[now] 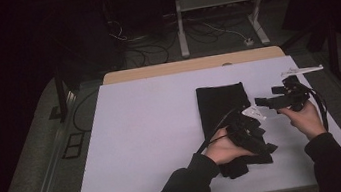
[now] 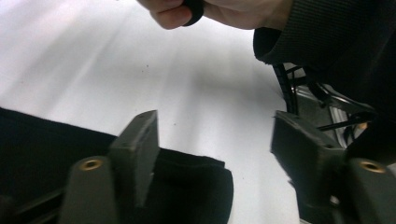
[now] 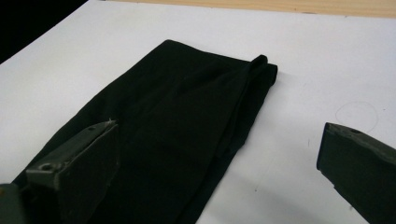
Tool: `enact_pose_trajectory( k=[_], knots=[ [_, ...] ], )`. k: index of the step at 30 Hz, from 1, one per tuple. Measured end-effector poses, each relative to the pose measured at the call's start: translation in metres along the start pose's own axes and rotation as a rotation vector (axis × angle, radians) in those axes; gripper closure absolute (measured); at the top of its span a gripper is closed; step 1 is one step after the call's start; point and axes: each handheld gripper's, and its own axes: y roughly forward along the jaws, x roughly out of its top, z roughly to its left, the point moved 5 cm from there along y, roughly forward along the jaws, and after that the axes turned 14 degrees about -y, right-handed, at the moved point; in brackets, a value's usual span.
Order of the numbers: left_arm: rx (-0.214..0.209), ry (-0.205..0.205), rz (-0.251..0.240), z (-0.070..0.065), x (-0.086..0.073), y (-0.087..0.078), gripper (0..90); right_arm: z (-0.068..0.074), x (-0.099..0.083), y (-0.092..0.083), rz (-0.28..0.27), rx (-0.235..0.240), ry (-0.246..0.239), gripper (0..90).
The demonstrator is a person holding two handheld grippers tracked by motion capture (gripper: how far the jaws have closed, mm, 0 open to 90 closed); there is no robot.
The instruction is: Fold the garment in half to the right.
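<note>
Black cloth (image 1: 224, 106) folded into a long strip, lying flat on the white counter (image 1: 143, 130), right of middle, near end under the left hand (image 1: 224, 150). Left tongs (image 2: 215, 144) standing fairly wide just above that near end, a rounded folded corner below and between the jaws, nothing pinched. Right tongs (image 3: 217, 158) spread wide, empty, raised over the strip's right edge, far end and its rolled hem ahead. No earlier look to compare against.

Likely light, soft and limp: no stiffness, sagging wherever unsupported, layers apt to slide apart. Little risk of damage; some risk of catching only the top layer. Best taken at a folded edge or corner, through all layers, one tongs at each end to keep the strip flat.
</note>
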Motion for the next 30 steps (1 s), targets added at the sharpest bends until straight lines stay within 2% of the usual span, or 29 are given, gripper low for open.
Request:
enact_pose_trajectory(
  k=[3, 8, 14, 19, 30],
  knots=[
    [0.003, 0.005, -0.003, 0.001, -0.001, -0.003, 16.7, 0.002, -0.001, -0.004, -0.007, -0.004, -0.009, 0.0],
    [-0.022, 0.012, 0.0, 0.0, -0.001, -0.007, 0.0, 0.004, -0.003, -0.009, -0.008, -0.01, -0.02, 0.0],
    [0.0, 0.023, -0.005, 0.001, -0.004, -0.014, 0.0, 0.008, -0.003, -0.016, -0.019, -0.012, -0.03, 0.0],
    [0.032, 0.053, 0.004, 0.003, -0.006, -0.022, 0.0, 0.012, -0.006, -0.02, -0.013, -0.011, -0.042, 0.0],
    [0.101, 0.055, -0.023, 0.015, -0.013, -0.047, 0.0, 0.015, -0.013, -0.033, -0.018, -0.022, -0.053, 0.0]
  ],
)
